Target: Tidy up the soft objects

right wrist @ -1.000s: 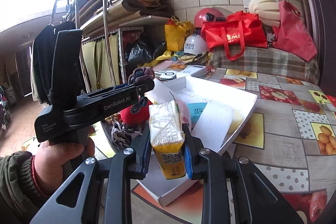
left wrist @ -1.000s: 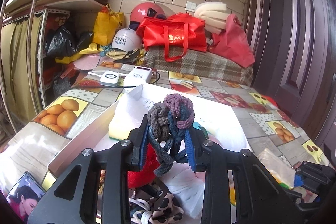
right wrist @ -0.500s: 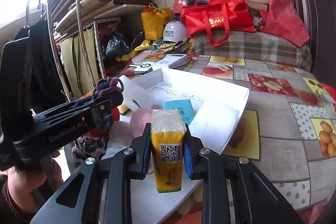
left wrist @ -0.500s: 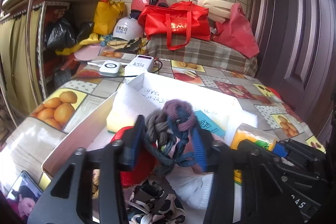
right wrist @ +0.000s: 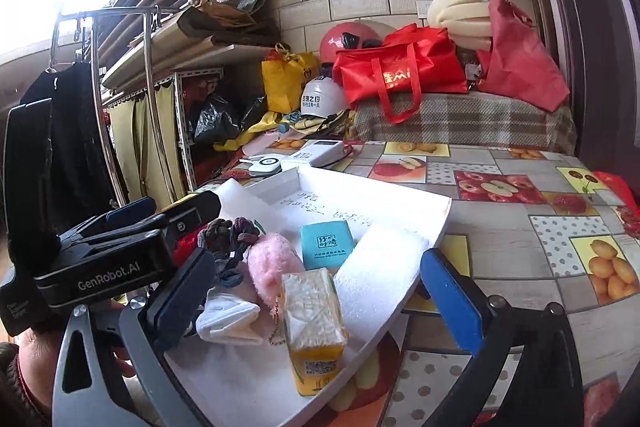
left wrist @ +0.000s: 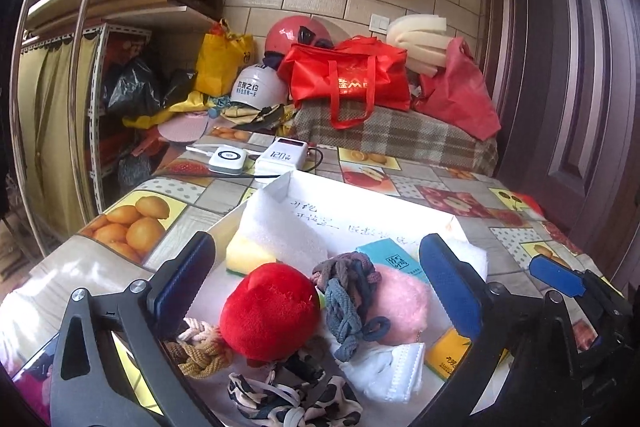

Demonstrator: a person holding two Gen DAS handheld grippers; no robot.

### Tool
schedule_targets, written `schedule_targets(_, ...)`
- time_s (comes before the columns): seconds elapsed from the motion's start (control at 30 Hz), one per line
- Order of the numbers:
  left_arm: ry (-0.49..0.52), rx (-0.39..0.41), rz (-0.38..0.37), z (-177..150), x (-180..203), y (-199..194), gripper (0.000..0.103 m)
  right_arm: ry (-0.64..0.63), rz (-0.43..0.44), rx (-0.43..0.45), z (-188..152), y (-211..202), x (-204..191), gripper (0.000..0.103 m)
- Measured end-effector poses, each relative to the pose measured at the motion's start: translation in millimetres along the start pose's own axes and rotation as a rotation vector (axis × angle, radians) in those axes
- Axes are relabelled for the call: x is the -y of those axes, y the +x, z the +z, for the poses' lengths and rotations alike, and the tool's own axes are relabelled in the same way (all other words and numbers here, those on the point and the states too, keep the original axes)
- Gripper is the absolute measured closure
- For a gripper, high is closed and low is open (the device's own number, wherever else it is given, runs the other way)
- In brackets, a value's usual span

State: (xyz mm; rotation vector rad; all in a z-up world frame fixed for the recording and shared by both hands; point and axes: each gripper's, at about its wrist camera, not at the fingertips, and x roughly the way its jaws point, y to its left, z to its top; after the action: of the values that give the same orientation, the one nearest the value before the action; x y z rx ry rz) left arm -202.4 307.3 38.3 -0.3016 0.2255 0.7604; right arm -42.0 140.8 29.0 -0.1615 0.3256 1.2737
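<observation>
Blue-padded jaws of my left hand-held gripper (left wrist: 316, 287) and right hand-held gripper (right wrist: 316, 287) are opening wide, releasing the braided hair ties (left wrist: 348, 291) and yellow tissue pack (right wrist: 314, 327) into the white tray (right wrist: 436, 223) at twelve o'clock.

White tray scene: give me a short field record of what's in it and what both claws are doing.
container: shallow white tray
contents: red plush ball, braided grey-and-mauve hair ties, pink fluffy pouch, teal tissue pack, yellow tissue pack
left claw: jaws opening, hair ties lying loose between them
right claw: jaws opening, yellow pack between them, pads clear of it
</observation>
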Motion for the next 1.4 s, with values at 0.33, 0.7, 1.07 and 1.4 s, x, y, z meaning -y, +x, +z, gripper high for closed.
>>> schedule_targets(0.33,0.011,0.022,0.014,-1,3,-10,0.0,-0.03,-0.001,0.02,-3,-7,-4,0.0)
schedule_targets(0.7,0.058,0.014,0.002,-11,18,-28,0.0,-0.025,-0.009,0.017,-10,-25,3,0.0)
schedule_targets(1.07,0.12,0.004,0.014,-20,36,-41,0.0,0.012,-0.036,0.02,-20,-55,19,0.0)
schedule_targets(1.4,0.187,-0.017,-0.008,-30,60,-53,0.0,0.161,-0.091,0.014,-28,-80,60,0.0)
